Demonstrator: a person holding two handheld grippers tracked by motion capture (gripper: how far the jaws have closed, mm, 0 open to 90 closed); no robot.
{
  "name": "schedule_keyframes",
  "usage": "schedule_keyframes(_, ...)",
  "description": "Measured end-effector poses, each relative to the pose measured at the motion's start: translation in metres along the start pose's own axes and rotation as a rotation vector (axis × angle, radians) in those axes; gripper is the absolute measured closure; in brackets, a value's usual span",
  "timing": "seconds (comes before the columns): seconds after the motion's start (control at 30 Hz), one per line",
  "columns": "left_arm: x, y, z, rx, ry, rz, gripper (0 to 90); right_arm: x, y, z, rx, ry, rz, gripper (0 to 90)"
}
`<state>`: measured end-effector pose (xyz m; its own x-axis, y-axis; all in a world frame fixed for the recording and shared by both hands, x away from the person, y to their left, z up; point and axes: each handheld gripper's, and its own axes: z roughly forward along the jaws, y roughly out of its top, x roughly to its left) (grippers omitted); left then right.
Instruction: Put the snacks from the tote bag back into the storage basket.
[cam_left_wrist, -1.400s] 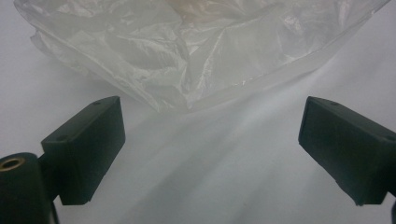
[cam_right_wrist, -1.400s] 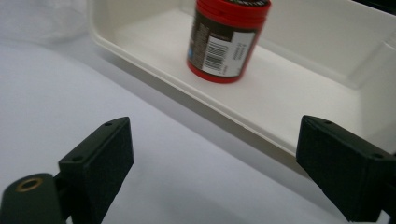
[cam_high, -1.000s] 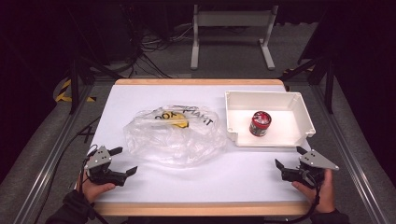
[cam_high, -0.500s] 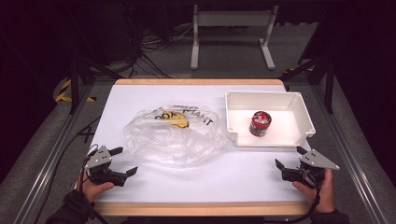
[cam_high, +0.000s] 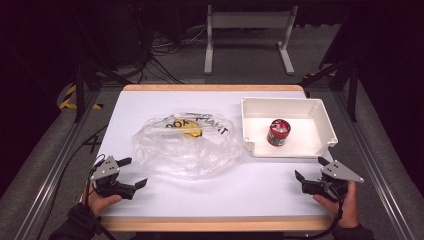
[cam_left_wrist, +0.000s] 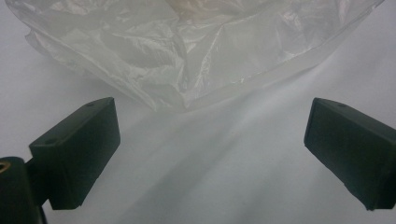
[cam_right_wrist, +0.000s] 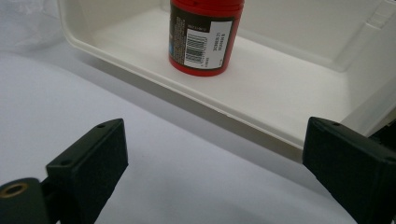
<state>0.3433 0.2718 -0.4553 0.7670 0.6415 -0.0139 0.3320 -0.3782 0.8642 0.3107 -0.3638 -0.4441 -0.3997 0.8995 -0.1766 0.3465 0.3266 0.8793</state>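
A crumpled clear plastic bag with black lettering and a yellow mark lies in the middle of the white table. A white tray at the right holds an upright red can. My left gripper rests open at the front left, just short of the bag's near edge. At the front right my right gripper is open, its jaws pointing at the tray's front wall with the red can behind it. Nothing sits between either pair of jaws.
A wooden strip edges the table's front and back. Dark floor with cables and a metal stand lies beyond the far edge. Metal rails run along both sides.
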Motion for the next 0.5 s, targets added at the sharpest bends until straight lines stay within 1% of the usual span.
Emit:
schedule_keyframes(0.37,0.0004,0.0003,0.0003,0.003,0.0,0.007,4.4,0.0003,-0.0001,-0.0001,-0.001,0.0,-0.002,7.0)
schedule_keyframes(0.5,0.0005,0.0003,0.0004,0.007,0.001,0.001,4.4,0.0001,-0.0002,-0.0003,-0.004,0.002,-0.002,7.0)
